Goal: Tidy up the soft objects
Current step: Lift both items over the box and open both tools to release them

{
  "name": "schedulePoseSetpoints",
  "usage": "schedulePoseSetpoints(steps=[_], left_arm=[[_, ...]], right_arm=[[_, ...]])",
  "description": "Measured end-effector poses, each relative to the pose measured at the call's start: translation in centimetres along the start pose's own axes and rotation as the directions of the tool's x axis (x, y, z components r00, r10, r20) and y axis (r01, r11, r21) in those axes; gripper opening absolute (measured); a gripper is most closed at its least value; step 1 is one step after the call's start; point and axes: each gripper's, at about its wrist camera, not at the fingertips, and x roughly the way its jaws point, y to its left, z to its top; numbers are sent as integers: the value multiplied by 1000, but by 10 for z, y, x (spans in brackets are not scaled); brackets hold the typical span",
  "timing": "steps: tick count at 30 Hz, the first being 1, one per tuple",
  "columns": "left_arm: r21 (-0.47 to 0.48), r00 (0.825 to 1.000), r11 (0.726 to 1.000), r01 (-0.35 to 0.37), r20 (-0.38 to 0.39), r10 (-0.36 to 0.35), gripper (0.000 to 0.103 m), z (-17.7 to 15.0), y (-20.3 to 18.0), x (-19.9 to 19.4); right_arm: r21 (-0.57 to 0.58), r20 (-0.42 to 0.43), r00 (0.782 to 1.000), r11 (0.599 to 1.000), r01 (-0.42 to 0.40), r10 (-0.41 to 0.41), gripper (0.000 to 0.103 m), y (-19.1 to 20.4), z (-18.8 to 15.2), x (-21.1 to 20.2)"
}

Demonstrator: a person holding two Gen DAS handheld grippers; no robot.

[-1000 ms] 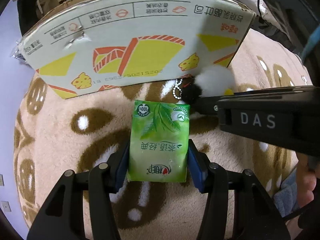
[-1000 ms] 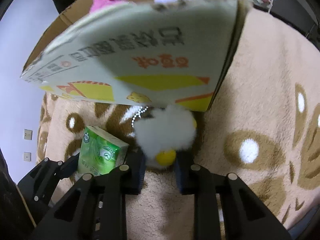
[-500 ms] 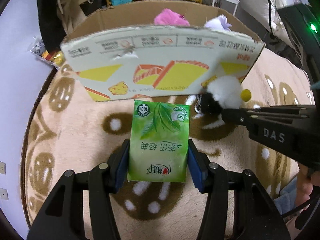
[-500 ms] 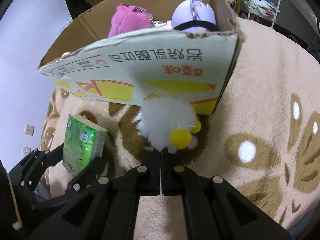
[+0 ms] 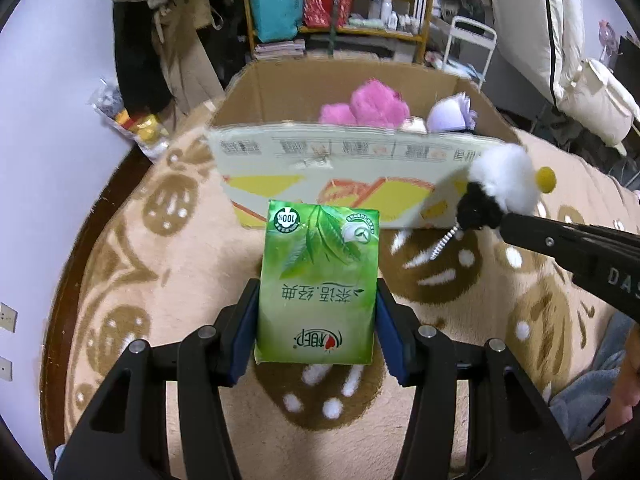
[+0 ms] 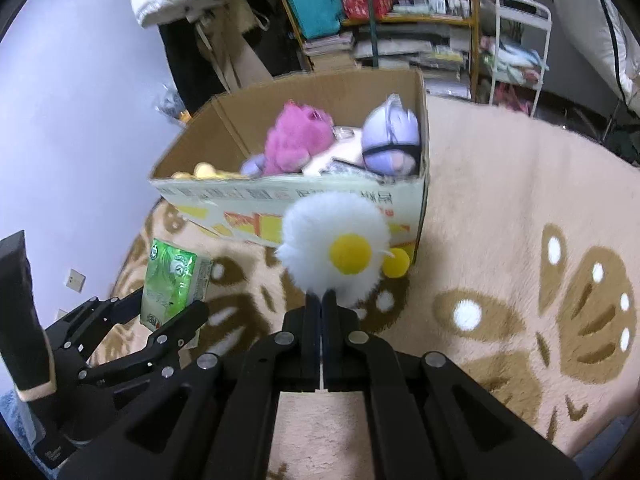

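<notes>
Left wrist view: green tissue pack is pinched by left tongs, white plush keychain by right tongs pressed together at 2 o'clock, short of cardboard box; thin fluff grip may slip.

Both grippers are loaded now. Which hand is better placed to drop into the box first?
Probably the right gripper: its white plush hangs at the box front wall. The left gripper's tissue pack sits lower, farther back.
</notes>
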Motion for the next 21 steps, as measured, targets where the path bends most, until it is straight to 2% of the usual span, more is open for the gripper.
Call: schedulePoseSetpoints(steps=[5,11,15,21], left_arm=[[18,996,1000,-24,88,22,53,10,2,-26],[5,983,999,-39,179,37,53,28,10,-52],[-13,971,999,-29,238,32,53,44,17,-65],[10,956,998,-62,288,57,53,79,18,-61]], right_arm=[[-33,86,996,999,-20,23,1,23,0,-18],[-99,213,977,995,19,2,1,37,10,-40],[-102,241,971,995,15,10,1,37,23,-42],[-101,264,965,995,24,4,1,35,46,-35]])
